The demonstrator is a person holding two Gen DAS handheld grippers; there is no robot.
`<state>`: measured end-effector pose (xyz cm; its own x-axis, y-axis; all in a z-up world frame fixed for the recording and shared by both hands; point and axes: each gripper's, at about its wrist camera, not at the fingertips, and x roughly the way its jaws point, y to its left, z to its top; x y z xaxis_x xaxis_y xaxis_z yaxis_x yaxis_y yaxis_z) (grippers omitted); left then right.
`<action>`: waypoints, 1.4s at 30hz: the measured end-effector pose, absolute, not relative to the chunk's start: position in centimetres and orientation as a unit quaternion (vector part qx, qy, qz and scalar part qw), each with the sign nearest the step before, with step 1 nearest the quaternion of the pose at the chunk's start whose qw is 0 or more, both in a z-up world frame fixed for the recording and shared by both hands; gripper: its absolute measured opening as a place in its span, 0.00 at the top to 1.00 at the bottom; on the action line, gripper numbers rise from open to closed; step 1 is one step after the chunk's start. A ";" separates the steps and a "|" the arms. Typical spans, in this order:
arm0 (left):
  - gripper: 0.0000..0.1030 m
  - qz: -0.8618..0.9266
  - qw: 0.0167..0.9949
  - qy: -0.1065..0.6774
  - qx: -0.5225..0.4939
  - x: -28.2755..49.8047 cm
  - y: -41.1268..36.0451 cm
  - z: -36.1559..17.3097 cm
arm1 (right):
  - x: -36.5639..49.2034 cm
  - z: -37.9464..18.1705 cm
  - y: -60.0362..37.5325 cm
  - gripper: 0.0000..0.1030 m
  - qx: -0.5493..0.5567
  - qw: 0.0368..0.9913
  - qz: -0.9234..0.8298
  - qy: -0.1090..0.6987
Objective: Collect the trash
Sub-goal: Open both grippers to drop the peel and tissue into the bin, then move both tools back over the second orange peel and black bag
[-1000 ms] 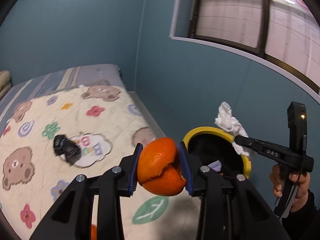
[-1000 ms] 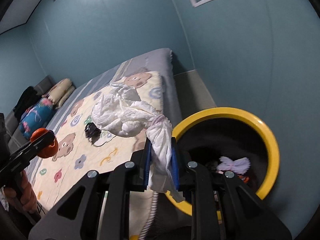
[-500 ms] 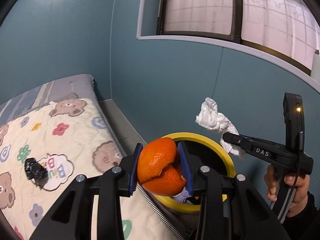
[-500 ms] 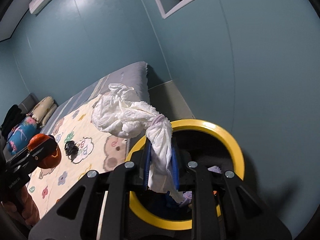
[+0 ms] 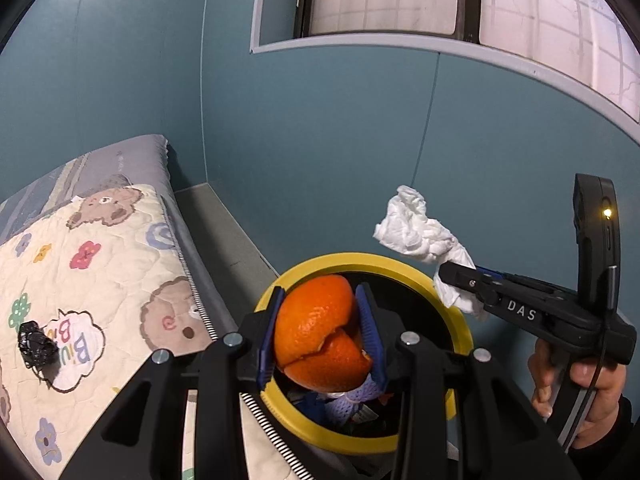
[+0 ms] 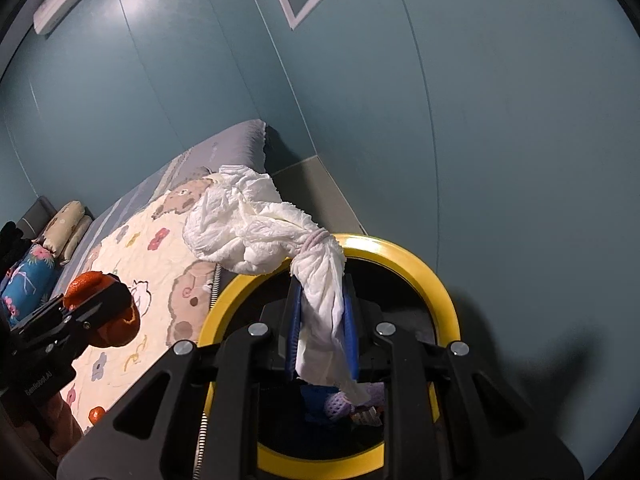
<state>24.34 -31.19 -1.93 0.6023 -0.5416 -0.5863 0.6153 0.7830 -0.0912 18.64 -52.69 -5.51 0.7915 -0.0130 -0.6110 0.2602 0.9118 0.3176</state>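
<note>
Orange peel [image 5: 324, 332]: a hollow shell of rind, split along one edge, clamped between the blue pads of the left tool [image 5: 322, 332]; it hangs over the mouth of the bin.
Left tool: closed on the orange peel, black fingers angled downward toward the bin; in the right wrist view it shows at the left edge [image 6: 100, 304], with the peel bulging out on both sides.
White tissue [image 6: 320, 280]: a crumpled wad, twisted at the middle, pinched between the blue pads of the right tool [image 6: 320, 320]; its bunched upper part stands above the fingers, its loose end hangs below them toward the bin's opening.
Right tool: closed on the white tissue; in the left wrist view [image 5: 460, 280] it reaches in from the right, held by a hand [image 5: 580, 384] in a dark sleeve, its tip above the bin's rim.
Bin [image 5: 460, 320]: round, yellow-rimmed and dark inside, standing on the floor between the bed and the teal wall [image 5: 340, 140]; scraps of purple and blue rubbish lie at its bottom.
Bed [image 5: 100, 280]: covered by a cream quilt printed with bears and flowers, its edge just beside the bin.
Black scrap [image 5: 36, 350]: a small crumpled dark piece lying on the quilt, well apart from the bin.
Window [image 5: 400, 0]: set in the wall above the bin, with frosted gridded panes.
</note>
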 end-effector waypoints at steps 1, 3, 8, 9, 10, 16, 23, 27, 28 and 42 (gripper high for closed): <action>0.67 -0.323 0.893 0.309 0.062 24.5 -31.6 -2.2 | 18.9 -5.8 -52.8 0.82 0.197 0.925 -0.073 0.317; 0.67 -0.322 0.892 0.312 0.066 24.9 -32.2 -2.8 | 19.4 -6.4 -52.9 0.82 0.202 0.922 -0.071 0.322; 0.67 -0.325 0.884 0.328 0.068 25.7 -33.7 -4.5 | 20.2 -7.4 -53.7 0.82 0.210 0.918 -0.076 0.327; 0.67 -0.326 0.881 0.335 0.066 25.9 -34.0 -4.9 | 20.4 -7.7 -53.9 0.82 0.213 0.916 -0.077 0.330; 0.66 -0.327 0.879 0.340 0.064 26.1 -34.1 -5.2 | 20.6 -7.9 -54.0 0.82 0.215 0.915 -0.077 0.333; 0.66 -0.328 0.871 0.361 0.057 27.1 -34.5 -6.6 | 22.0 -8.7 -54.1 0.78 0.228 0.908 -0.066 0.346; 0.43 -0.317 0.877 0.359 0.045 27.2 -33.8 -6.2 | 21.9 -8.0 -54.1 0.56 0.222 0.912 -0.067 0.339; 0.32 -0.307 0.886 0.344 0.043 26.7 -33.0 -5.4 | 21.3 -7.4 -53.9 0.47 0.223 0.914 -0.071 0.332; 0.29 -0.303 0.888 0.343 0.040 26.5 -32.6 -5.3 | 21.1 -7.2 -53.9 0.43 0.221 0.914 -0.074 0.331; 0.11 -0.247 0.903 0.351 -0.003 24.9 -23.9 -4.8 | 19.2 -5.0 -51.0 0.09 0.226 0.930 -0.042 0.288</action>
<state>24.89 -23.86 -4.77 0.6321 -0.4488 -0.6317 0.4442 0.8778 -0.1792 19.20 -50.99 -5.04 0.8311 0.0524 -0.5536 0.2075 0.8944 0.3962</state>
